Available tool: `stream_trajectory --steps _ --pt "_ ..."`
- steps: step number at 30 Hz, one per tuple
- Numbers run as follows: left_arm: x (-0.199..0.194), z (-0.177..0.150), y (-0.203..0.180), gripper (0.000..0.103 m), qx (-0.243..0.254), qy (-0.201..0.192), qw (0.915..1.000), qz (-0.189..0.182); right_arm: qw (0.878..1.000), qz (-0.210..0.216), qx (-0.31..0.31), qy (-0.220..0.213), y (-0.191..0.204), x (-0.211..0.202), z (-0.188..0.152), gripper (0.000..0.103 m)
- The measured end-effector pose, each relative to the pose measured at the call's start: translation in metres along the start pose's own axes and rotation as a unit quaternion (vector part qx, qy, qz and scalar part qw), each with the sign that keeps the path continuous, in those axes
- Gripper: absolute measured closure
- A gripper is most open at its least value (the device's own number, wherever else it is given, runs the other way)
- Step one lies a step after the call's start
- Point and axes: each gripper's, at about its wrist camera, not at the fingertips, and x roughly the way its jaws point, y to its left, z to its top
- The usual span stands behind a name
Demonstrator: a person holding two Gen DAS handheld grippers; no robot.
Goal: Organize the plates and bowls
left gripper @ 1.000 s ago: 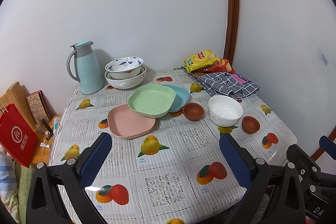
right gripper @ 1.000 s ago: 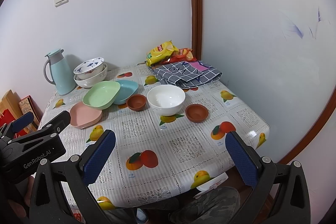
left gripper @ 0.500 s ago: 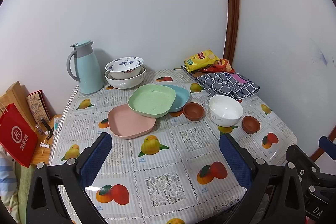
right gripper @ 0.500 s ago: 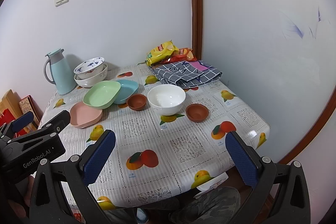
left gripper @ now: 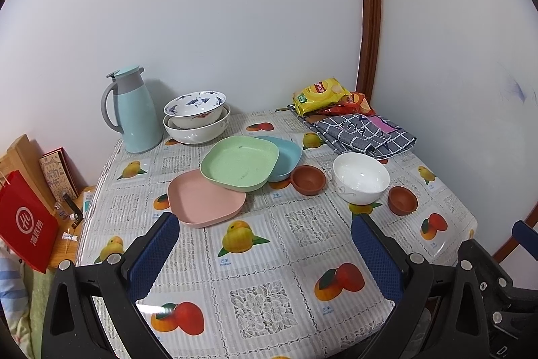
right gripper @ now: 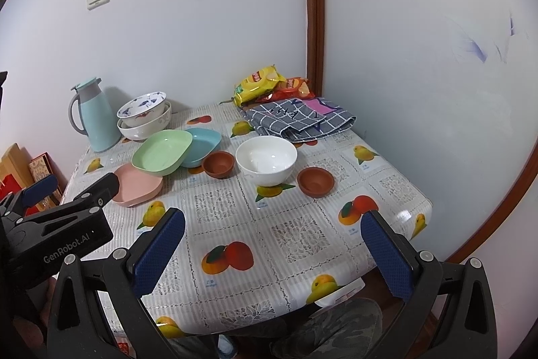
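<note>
On the fruit-print table [left gripper: 255, 261] lie a pink plate [left gripper: 205, 199], a green plate [left gripper: 239, 163] leaning on it, and a blue plate [left gripper: 285, 153] behind. Two small brown bowls [left gripper: 307, 179] [left gripper: 402, 200] flank a white bowl [left gripper: 360, 176]. Two larger bowls [left gripper: 196, 116] are stacked at the back. The same dishes show in the right wrist view, with the white bowl [right gripper: 266, 158] in the middle. My left gripper [left gripper: 265, 253] is open and empty above the near table edge. My right gripper [right gripper: 274, 253] is open and empty, also near the front edge.
A light blue thermos jug [left gripper: 132, 111] stands at the back left. Snack bags [left gripper: 319, 91] and a checked cloth [left gripper: 364, 132] lie at the back right by the wall. A red bag [left gripper: 25, 229] and boxes stand left of the table.
</note>
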Motion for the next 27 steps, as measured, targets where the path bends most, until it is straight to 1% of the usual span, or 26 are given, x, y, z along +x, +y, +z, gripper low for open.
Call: stream_trajectory --steps 4,8,13,18,21,24,27 --pt "0.012 0.004 -0.002 0.0 0.004 0.008 0.9999 -0.009 1.0 0.0 0.005 0.007 -0.002 0.01 0.001 0.0" --pt "0.022 0.007 -0.004 0.0 0.008 0.013 0.9998 -0.015 1.0 0.007 0.013 0.026 -0.003 0.027 0.004 0.0" --pt "0.038 0.014 -0.007 0.0 0.013 0.021 0.9995 -0.022 0.999 -0.013 0.012 0.044 -0.004 0.046 0.009 0.0" --pt "0.051 0.022 -0.011 0.0 0.024 0.025 0.999 -0.03 0.998 -0.04 0.012 0.042 -0.004 0.057 0.017 0.0" --pt "0.06 0.027 -0.011 0.0 0.027 0.03 0.9987 -0.032 0.998 -0.034 0.013 0.047 -0.003 0.066 0.024 0.0" --pt "0.071 0.032 -0.008 0.0 0.024 0.036 0.9986 -0.03 0.998 -0.016 0.01 0.054 -0.002 0.076 0.032 0.0" --pt "0.085 0.035 -0.001 0.0 0.015 0.044 0.9983 -0.035 0.999 0.001 0.007 0.043 -0.001 0.085 0.037 0.0"
